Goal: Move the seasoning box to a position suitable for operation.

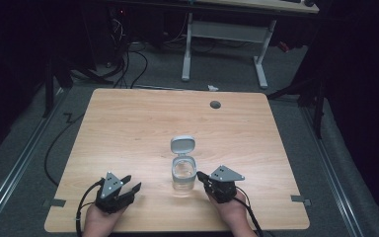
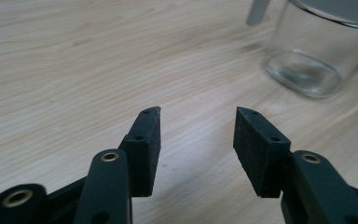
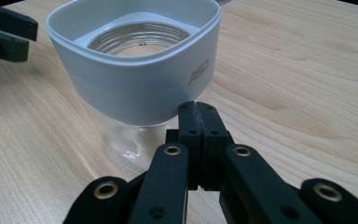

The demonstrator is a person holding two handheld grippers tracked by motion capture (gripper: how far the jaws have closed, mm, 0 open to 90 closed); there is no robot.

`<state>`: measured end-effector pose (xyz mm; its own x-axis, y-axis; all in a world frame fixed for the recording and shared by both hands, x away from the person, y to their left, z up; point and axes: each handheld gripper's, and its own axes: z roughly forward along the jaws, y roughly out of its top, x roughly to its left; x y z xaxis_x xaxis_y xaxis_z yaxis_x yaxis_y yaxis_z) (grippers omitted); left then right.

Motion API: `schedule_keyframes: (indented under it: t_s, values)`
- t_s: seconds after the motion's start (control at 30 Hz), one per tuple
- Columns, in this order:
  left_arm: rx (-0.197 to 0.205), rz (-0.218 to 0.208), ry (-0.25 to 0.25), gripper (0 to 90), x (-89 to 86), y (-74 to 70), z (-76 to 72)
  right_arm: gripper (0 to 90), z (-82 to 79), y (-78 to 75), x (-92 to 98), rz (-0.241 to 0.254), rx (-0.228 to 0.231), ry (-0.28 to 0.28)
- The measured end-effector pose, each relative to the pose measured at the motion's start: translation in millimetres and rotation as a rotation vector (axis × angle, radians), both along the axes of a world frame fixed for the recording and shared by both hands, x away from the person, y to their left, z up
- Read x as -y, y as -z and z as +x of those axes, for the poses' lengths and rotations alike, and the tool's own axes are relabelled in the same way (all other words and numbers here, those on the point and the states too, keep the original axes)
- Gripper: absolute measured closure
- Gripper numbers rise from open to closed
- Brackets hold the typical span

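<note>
Jar [image 1: 183, 174] stands upright just ahead of closed right tool [image 1: 203, 177]; open left tool [image 1: 131, 187] farther off, empty.

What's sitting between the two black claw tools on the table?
A clear glass jar with a white collar and its lid flipped open stands between the left gripper and the right gripper, close to the right one, as the high view shows.

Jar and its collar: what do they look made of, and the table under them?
Jar body: clear glass by the look, see-through with bright glints. Collar and flip lid: matte pale grey plastic, probably, smooth and moulded with a printed logo. Table: light wood-grain surface, likely laminate, with an even sheen.
</note>
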<state>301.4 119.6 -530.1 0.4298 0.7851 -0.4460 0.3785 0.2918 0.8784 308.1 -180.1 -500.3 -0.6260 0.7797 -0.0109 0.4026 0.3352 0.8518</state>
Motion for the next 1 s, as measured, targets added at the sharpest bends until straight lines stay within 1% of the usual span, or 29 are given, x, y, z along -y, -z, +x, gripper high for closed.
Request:
schedule_keyframes:
  t_s: [0.03, 0.07, 0.1, 0.13, 0.17, 0.27, 0.37, 0.43, 0.5, 0.53, 0.6, 0.73, 0.77, 0.8, 0.83, 0.9, 0.93, 0.97, 1.0]
  values:
    - [-0.001, 0.013, 0.023, 52.2, 6.8, 1.1, -3.1, 90.0, 0.1, 0.1, -0.8, -0.001, 0.001, -0.001]
    - [-0.001, 0.013, 0.023, 52.3, 6.8, 1.1, -3.1, 90.0, 0.1, 0.1, -0.8, -0.001, 0.001, -0.001]
    - [0.002, 0.022, 0.043, 52.3, 12.5, 1.6, -5.8, 90.0, 0.6, 0.2, -1.1, 0.001, 0.0, -0.003]
    - [0.002, 0.022, 0.043, 52.2, 12.5, 1.6, -5.8, 90.0, 0.6, 0.2, -1.1, 0.001, 0.0, -0.003]
    - [0.013, 0.03, 0.051, 52.2, 17.1, 2.1, -7.9, 90.0, 0.4, 0.2, -1.8, 0.001, -0.002, -0.003]
    - [0.019, 0.028, 0.056, 52.1, 20.1, 1.9, -9.6, 89.9, 0.0, 0.6, -2.7, 0.003, 0.001, -0.005]
    - [0.021, 0.002, 0.07, 51.8, 23.7, -0.3, -12.9, 89.7, -0.4, 1.9, -4.2, 0.002, 0.001, -0.012]
    - [0.032, 0.005, 0.077, 51.6, 26.4, -1.5, -15.0, 89.6, -0.2, 1.7, -3.6, 0.001, 0.002, -0.013]
    - [0.035, 0.006, 0.08, 51.4, 27.3, -2.2, -15.7, 89.6, -0.2, 1.2, -2.6, 0.002, 0.002, -0.014]
    - [0.035, -0.009, 0.09, 51.4, 28.9, -4.1, -16.8, 89.6, -0.8, 0.6, -0.3, 0.007, 0.005, -0.013]
    - [0.031, -0.025, 0.104, 51.4, 30.6, -5.7, -17.8, 89.3, -1.4, 0.7, 3.1, 0.015, 0.006, -0.011]
    - [0.028, -0.025, 0.121, 50.1, 35.0, -5.4, -19.6, 87.9, -2.8, 2.2, 10.4, 0.016, 0.008, -0.01]
    - [0.024, -0.02, 0.13, 50.0, 38.7, -4.0, -20.2, 87.9, -3.4, 4.5, 15.5, 0.013, 0.013, 0.001]
    - [0.024, -0.02, 0.13, 49.8, 38.7, -4.0, -20.2, 87.9, -3.4, 4.5, 15.5, 0.013, 0.013, 0.001]
    - [0.021, -0.014, 0.131, 49.8, 41.9, -2.7, -20.1, 88.0, -4.0, 7.3, 20.1, 0.011, 0.014, 0.017]
    - [0.016, -0.016, 0.131, 50.1, 43.2, -2.6, -19.8, 87.9, -4.2, 8.5, 22.3, 0.01, 0.019, 0.025]
    - [0.015, -0.015, 0.132, 50.1, 44.0, -2.4, -19.5, 87.6, -4.2, 9.4, 24.4, 0.01, 0.015, 0.033]
    - [0.006, -0.025, 0.126, 51.5, 45.0, -1.8, -18.4, 88.2, -3.2, 10.2, 29.3, 0.012, 0.007, 0.057]
    - [0.006, -0.025, 0.126, 52.4, 45.0, -1.8, -18.4, 88.2, -3.2, 10.2, 29.3, 0.012, 0.007, 0.057]
